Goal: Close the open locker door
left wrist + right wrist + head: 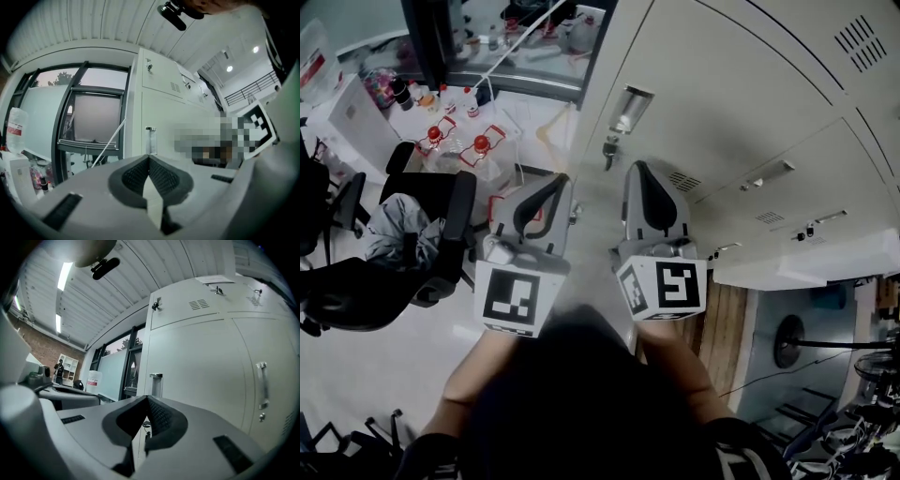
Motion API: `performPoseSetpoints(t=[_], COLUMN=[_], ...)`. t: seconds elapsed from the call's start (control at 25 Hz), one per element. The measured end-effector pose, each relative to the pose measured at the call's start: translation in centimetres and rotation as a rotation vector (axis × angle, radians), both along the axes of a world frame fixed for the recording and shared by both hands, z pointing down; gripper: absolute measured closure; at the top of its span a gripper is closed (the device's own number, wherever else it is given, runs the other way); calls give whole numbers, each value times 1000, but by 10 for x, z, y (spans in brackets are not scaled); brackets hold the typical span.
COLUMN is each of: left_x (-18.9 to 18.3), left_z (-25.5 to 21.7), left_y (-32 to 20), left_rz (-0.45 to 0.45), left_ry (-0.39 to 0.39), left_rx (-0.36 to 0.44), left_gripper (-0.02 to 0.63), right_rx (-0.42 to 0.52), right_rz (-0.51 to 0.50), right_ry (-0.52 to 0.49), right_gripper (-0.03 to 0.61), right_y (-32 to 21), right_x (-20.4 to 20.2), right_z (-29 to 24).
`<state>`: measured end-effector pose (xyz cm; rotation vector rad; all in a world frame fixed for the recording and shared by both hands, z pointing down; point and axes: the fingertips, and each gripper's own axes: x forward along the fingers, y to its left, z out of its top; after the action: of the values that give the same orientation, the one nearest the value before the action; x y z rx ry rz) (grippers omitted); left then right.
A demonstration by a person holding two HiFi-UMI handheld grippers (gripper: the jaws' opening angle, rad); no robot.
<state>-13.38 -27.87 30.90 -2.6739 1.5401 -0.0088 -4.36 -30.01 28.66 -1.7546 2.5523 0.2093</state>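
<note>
A row of pale grey lockers (741,103) fills the right of the head view. The door straight ahead (197,371) lies flush with its neighbours and has a metal handle (628,108) with a key below it (607,150). The same handle (150,140) shows in the left gripper view. Further right, a white panel (811,262) juts out from the locker row. I cannot tell whether it is a door. My left gripper (558,178) and right gripper (637,167) are side by side, pointing level at the handle and a little short of it. Both are shut with nothing between the jaws.
Black office chairs (422,234) stand to the left. Behind them is a white table (441,131) with bottles and jars. A dark-framed window (93,122) adjoins the lockers' left end. Wooden flooring (727,328) and a fan on a stand (789,339) lie at the lower right.
</note>
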Motion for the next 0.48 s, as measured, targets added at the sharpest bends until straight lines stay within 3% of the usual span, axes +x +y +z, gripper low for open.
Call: performPoseSetpoints(t=[0.48], left_x=[10], left_z=[-11], left_y=[53], left_rz=[-13], left_ry=[-28], left_rx=[54], left_gripper=[614], right_rx=[24], right_rz=[112], right_ry=[25], right_gripper=[561], right_y=[89], right_x=[60], right_z=[7])
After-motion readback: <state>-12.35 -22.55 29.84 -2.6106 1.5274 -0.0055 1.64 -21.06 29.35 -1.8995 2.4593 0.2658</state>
